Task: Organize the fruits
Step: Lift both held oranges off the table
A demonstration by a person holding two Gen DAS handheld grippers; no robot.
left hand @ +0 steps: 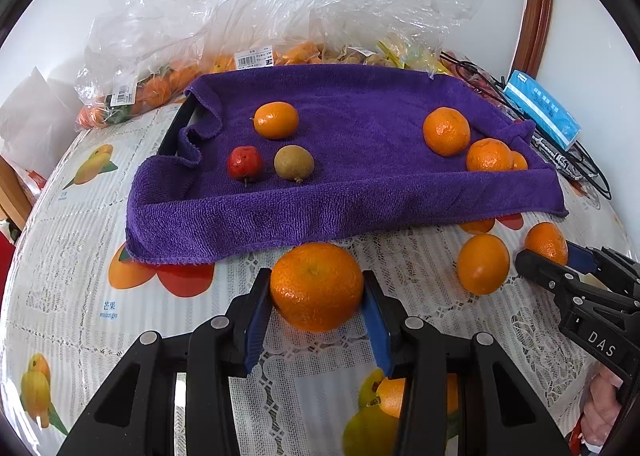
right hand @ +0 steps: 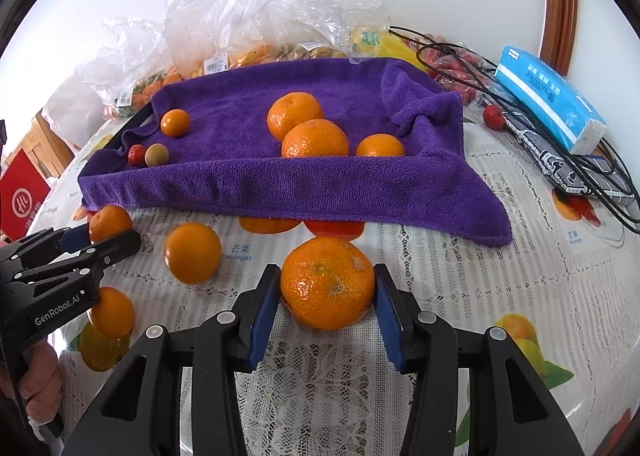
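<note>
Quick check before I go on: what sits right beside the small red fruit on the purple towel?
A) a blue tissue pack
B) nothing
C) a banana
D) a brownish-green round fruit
D: a brownish-green fruit lies just right of the red fruit on the towel.

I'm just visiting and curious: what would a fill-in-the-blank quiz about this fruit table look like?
The towel is ____.
The left claw grips a mandarin coloured ____.
The right claw has a second mandarin between its ____ pads.
The small fruit beside the brownish fruit is ____.
Missing words: purple; orange; blue; red.
</note>
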